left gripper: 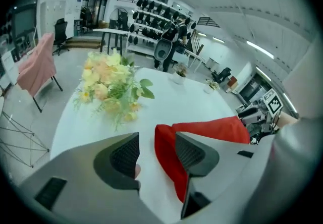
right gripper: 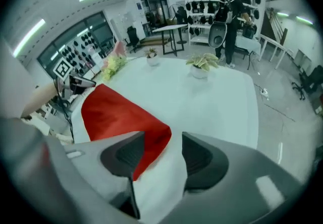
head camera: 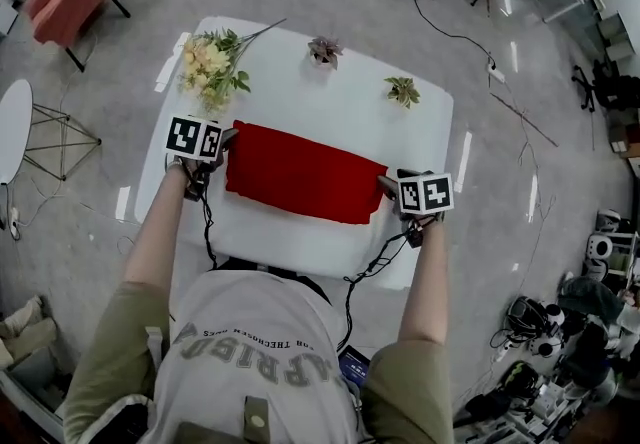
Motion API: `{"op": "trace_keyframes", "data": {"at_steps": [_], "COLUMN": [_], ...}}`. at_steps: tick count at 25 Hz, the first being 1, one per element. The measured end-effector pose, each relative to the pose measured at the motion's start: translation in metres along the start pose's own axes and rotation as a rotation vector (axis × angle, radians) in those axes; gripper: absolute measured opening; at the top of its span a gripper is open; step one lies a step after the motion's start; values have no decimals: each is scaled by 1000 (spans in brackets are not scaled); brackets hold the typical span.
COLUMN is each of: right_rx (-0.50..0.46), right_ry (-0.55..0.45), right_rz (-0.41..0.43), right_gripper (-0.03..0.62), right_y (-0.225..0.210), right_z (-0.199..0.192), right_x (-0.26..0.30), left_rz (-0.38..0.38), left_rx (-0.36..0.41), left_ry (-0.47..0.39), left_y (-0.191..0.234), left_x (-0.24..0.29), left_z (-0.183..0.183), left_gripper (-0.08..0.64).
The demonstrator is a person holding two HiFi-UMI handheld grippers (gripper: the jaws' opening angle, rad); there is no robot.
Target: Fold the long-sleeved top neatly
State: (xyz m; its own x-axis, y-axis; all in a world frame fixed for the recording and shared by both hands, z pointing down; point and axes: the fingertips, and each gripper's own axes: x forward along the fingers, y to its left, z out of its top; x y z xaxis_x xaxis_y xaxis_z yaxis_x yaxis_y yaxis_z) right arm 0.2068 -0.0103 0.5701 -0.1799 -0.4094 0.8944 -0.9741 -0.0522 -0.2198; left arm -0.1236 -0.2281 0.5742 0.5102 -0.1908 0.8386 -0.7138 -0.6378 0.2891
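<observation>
Lying folded as a red band across the white desk [head camera: 350, 102]: long-sleeved top [head camera: 300, 175]. Left tongs [head camera: 229, 140] sat at its left end, right tongs [head camera: 384, 183] at its right. Both pointed steeply down on outstretched forearms, jaws apart, a cloth corner in each gap, unpinched.

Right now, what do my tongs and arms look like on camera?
Both the left tongs and right tongs have grey bodies with dark ribbed pads. Each carries a cube with black-and-white square markers, and a black cable trails from each. The sleeves are short and olive.
</observation>
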Motion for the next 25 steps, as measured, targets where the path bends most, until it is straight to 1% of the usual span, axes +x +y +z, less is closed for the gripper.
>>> {"op": "trace_keyframes", "data": {"at_steps": [2, 3, 4, 6, 8, 10, 12, 13, 14, 15, 17, 18, 19, 21, 23, 24, 25], "right_rx": [51, 60, 55, 20, -38, -90, -106, -102, -92, -75, -13, 20, 42, 36, 3, -13, -29], "right_ry": [-86, -113, -123, -94, -26, 21, 7, -14, -39, -65, -101, -103, -91, -47, -21, -17, -17], "right_rz": [73, 109, 136, 155, 116, 70, 64, 64, 63, 63, 77, 86, 89, 67, 29, 11, -4], "right_gripper": [221, 221, 221, 221, 218, 185, 70, 40, 31, 25, 21, 21, 21, 21, 21, 23, 29], "right_y": [13, 23, 35, 56, 67, 73, 80, 83, 84, 84, 83, 83, 83, 83, 83, 84, 85], "right_z": [-8, -16, -27, -54, -80, -95, -98, -96, -96, -96, -106, -116, -128, -149, -158, -158, -158], "right_x": [-21, -30, -36, -35, -22, -8, -4, -6, -10, -16, -26, -28, -26, -18, -12, -10, -11], "left_rz": [-4, -11, -23, -57, -75, -70, -56, -48, -44, -48, -77, -85, -85, -70, -40, -8, 39], "left_rx": [-19, -13, 9, 91, 178, 234, 279, 296, 296, 269, 167, 129, 113, 108, 110, 129, 166], "left_ry": [-44, -51, -42, 24, 94, 110, 85, 65, 38, 9, -25, -21, -6, 25, 52, 68, 82], "left_y": [3, 0, -7, -30, -52, -64, -68, -67, -64, -60, -51, -46, -42, -38, -35, -32, -27], "left_x": [-21, -31, -38, -42, -36, -27, -23, -25, -29, -34, -42, -43, -43, -40, -38, -41, -48], "left_z": [-9, -18, -30, -63, -96, -113, -116, -114, -111, -108, -111, -116, -123, -135, -141, -142, -142], "left_gripper": [208, 207, 207, 207, 207, 202, 143, 100, 46, 32, 26, 26, 26, 26, 29, 34, 67]}}
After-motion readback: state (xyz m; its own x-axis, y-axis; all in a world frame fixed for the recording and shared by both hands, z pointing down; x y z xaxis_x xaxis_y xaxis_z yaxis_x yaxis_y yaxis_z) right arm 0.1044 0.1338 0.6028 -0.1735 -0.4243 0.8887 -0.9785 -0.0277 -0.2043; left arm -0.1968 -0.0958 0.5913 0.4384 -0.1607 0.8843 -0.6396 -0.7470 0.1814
